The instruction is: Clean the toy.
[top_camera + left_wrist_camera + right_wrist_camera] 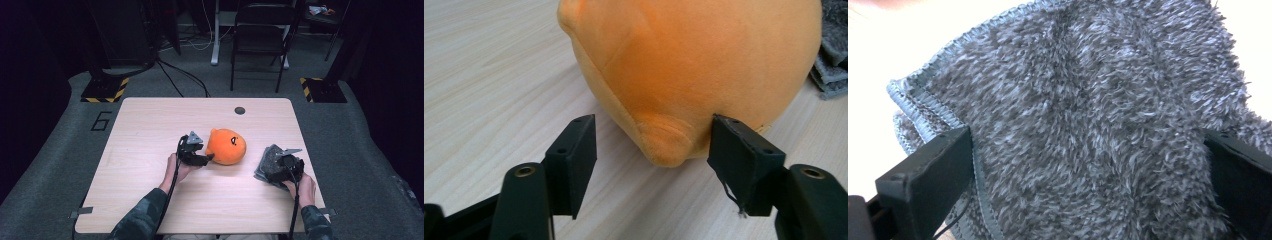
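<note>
Orange plush toy point(226, 146) lies mid-table point(150, 125); its top is cut off in the left gripper view; left gripper point(654, 145) just beside it, jaws spread around a small nub point(664, 142), right pad seems to touch, left pad apart; right gripper point(281, 172) near toy's right, over grey fluffy cloth point(1088, 125), jaws wide at cloth's sides, pinch unclear.

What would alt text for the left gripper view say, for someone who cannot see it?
A round orange plush toy lies on a pale wooden table, with a small nub on it sitting between the two black jaws of the left gripper, which do not press on it. A grey fuzzy cloth peeks in at the right edge.
</note>
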